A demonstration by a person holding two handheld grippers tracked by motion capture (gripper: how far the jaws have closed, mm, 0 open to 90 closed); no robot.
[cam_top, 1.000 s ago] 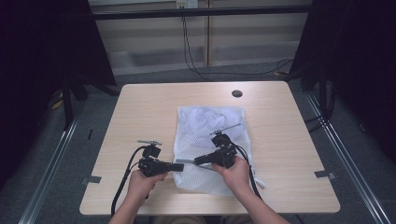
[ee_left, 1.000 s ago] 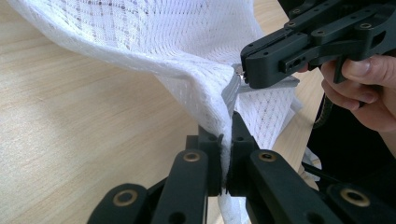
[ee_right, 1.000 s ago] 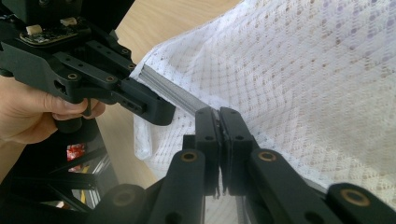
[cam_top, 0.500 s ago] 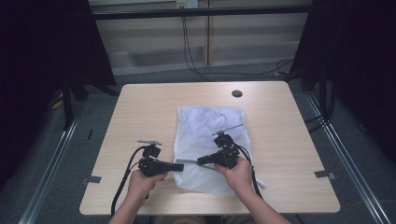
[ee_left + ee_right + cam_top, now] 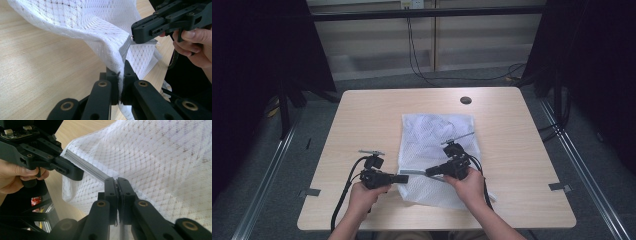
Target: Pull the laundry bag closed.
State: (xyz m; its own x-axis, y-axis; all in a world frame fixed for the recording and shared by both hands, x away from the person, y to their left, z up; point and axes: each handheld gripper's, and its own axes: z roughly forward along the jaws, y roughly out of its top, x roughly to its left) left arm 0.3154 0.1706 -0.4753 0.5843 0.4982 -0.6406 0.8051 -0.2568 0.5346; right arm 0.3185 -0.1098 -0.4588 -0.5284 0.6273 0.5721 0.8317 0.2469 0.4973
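The wooden counter point(image 5: 362, 120) carries a white mesh laundry bag point(image 5: 437, 135), which lies flat at its centre and reaches toward the near edge. A small dark round port point(image 5: 466, 100) sits in the counter surface beyond the bag. At the near left corner of the bag, a grey zipper band point(image 5: 86, 166) is stretched taut between the two tools. The left gripper point(image 5: 401, 178) has its jaws clenched on the mesh at one end of the band. The right gripper point(image 5: 430, 173) faces it, jaws clenched on the other end. That corner is raised off the counter.
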